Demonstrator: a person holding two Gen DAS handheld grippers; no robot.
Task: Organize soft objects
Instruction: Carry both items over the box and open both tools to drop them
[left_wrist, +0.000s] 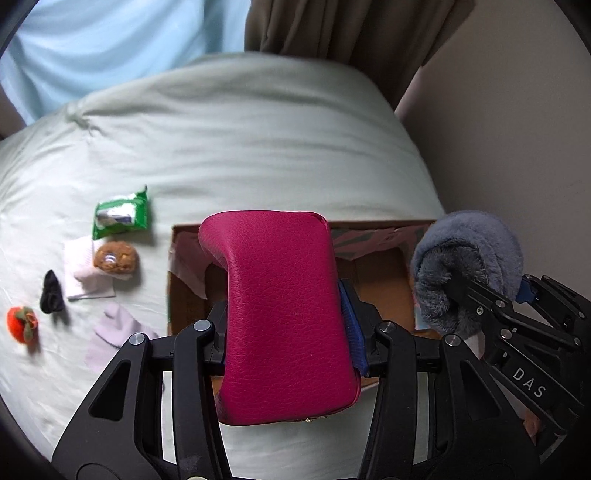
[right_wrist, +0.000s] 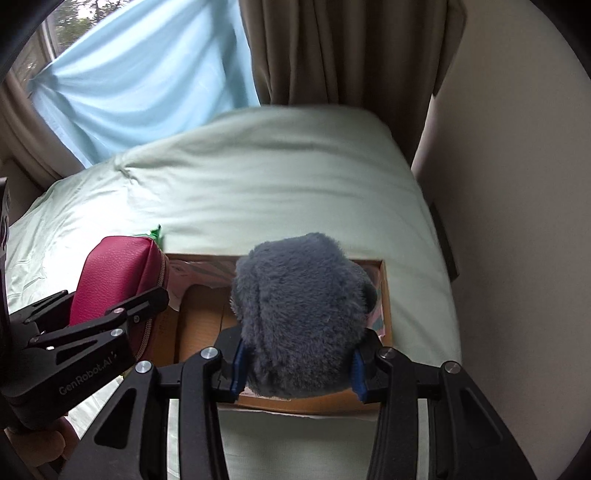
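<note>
My left gripper (left_wrist: 291, 332) is shut on a magenta leather pouch (left_wrist: 284, 317) and holds it above the left part of an open cardboard box (left_wrist: 380, 280) on the bed. My right gripper (right_wrist: 299, 365) is shut on a grey-blue fluffy plush (right_wrist: 299, 314) and holds it over the same box (right_wrist: 199, 314). The pouch also shows at the left of the right wrist view (right_wrist: 114, 273), and the plush at the right of the left wrist view (left_wrist: 465, 266). Both grippers are side by side, close together.
On the pale green bedsheet (left_wrist: 258, 147) left of the box lie a green packet (left_wrist: 122, 214), a brown plush (left_wrist: 115, 258) on a white cloth (left_wrist: 83, 273), a black item (left_wrist: 51, 293), an orange plush (left_wrist: 22, 325) and a lilac cloth (left_wrist: 114, 328). A wall (right_wrist: 517, 221) stands to the right, with curtains behind.
</note>
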